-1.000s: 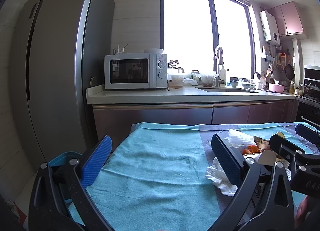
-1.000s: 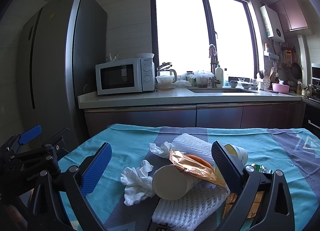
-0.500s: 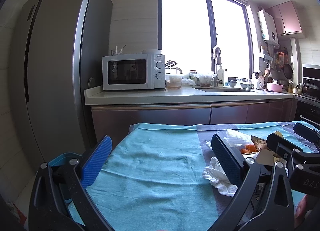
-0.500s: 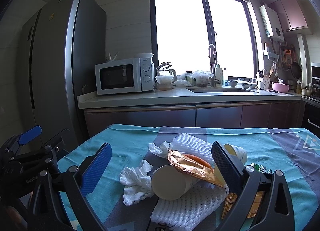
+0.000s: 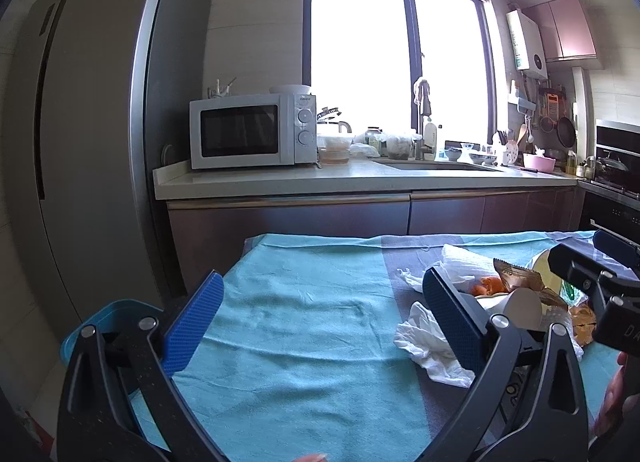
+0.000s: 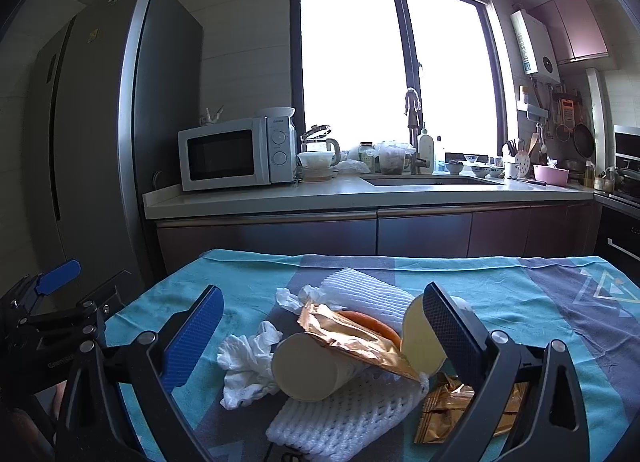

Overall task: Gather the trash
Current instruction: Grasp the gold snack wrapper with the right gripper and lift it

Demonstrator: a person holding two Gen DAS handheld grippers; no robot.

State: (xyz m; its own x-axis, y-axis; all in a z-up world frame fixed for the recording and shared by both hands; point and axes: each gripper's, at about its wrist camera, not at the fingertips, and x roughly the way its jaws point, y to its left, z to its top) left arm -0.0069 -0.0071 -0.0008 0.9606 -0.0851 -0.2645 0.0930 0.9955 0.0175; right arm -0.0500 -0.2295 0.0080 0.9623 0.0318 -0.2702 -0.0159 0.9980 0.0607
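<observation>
Two hand-held grippers over a table covered by a teal cloth (image 5: pixel 304 326), with the kitchen counter (image 6: pixel 360 195) behind it. The landmark for all positions is the paper cup (image 6: pixel 310 368) lying on its side with its mouth toward the right wrist camera.

Left gripper (image 5: pixel 320 326): fingers spread wide, nothing between the pads; only bare cloth lies in the gap. It hangs to the left of the cup, and its right finger (image 5: pixel 450 322) partly covers the trash pile. A blue bin (image 5: pixel 100 318) shows past the table's edge, far left of the cup.

Right gripper (image 6: pixel 320 338): fingers likewise wide apart and holding nothing — the cup sits low in the gap between them, touching neither pad.

Trash, all on the cloth:
- crumpled white tissue (image 6: pixel 248 366), just left of the cup and touching it;
- gold foil wrapper (image 6: pixel 352 336), draped over the cup's top;
- orange peel (image 6: pixel 372 324), behind the wrapper;
- white foam fruit net (image 6: pixel 344 410), under the cup and in front of it;
- a second foam net (image 6: pixel 372 296), behind the cup;
- a second paper cup (image 6: pixel 420 336), right of the first, partly hidden by the right finger;
- a flat gold wrapper (image 6: pixel 444 410), to the front right.

A microwave (image 6: pixel 236 153) stands on the counter, far behind the cup.
</observation>
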